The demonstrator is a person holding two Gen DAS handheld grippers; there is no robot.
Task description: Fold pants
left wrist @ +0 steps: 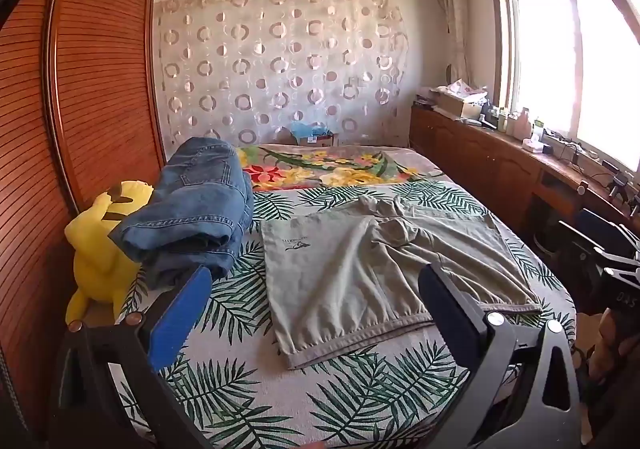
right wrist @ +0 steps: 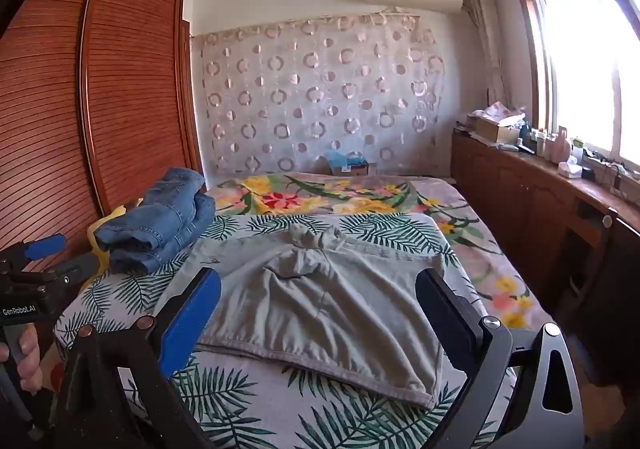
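Right now the grey pants (left wrist: 384,273) lie flat on the leaf-print bed cover (left wrist: 248,401), straight ahead at 12 o'clock from both claws, with the waistband closest. The left gripper (left wrist: 316,313) and right gripper (right wrist: 318,313) are both spread wide and hold nothing, hanging above the near edge. Each looks about as near. Only the left view shows the yellow plush toy (left wrist: 100,249) fully, at 9 o'clock beside the folded jeans (left wrist: 196,205).

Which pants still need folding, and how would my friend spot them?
Look at the bed with the leafy green cover. In the middle lie the grey-green pants, spread flat with a rumpled bunch at the far end. Unlike the blue jeans stacked folded beside the yellow plush toy, they are pale and spread out.
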